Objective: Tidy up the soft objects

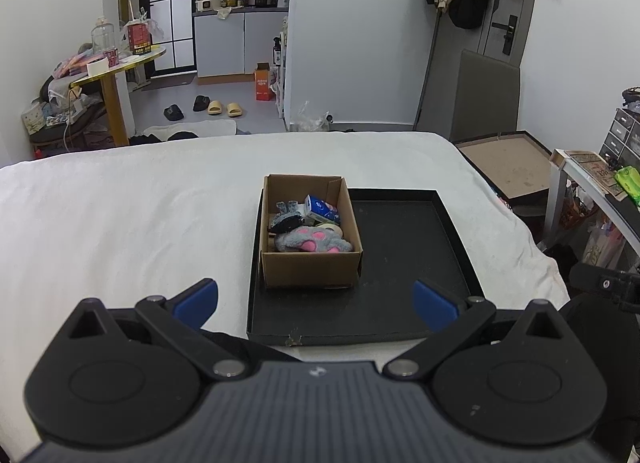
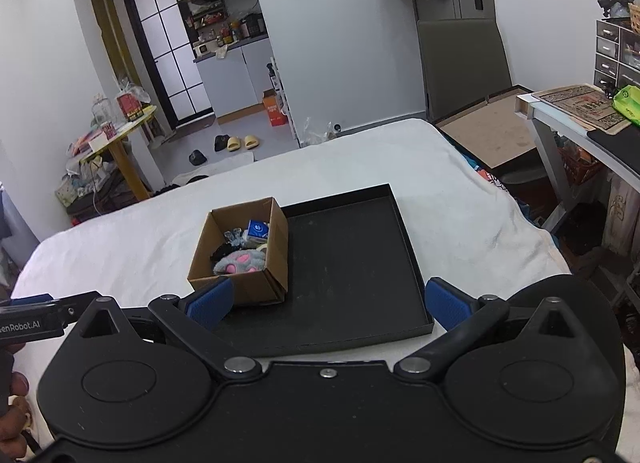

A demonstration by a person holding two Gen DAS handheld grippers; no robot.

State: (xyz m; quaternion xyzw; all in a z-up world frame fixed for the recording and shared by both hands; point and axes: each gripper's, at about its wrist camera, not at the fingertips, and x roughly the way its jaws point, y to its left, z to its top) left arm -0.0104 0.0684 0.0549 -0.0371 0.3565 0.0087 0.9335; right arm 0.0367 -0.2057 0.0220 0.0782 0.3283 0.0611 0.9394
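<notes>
Your cardboard box (image 1: pixel 311 267) looks matt brown; tray (image 1: pixel 400 303) matt black; paw plush (image 1: pixel 312 242) fuzzy; bed (image 1: pixel 120 223) cover soft white cloth.

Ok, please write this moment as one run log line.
left gripper: open, empty | right gripper: open, empty | cardboard box: on black tray, holds plush paw

I see a brown cardboard box (image 1: pixel 310 267) on a matte black tray (image 1: pixel 404 263), holding a grey plush paw with pink pads (image 1: pixel 316 242); white bedsheet (image 1: pixel 120 223) beneath.
</notes>
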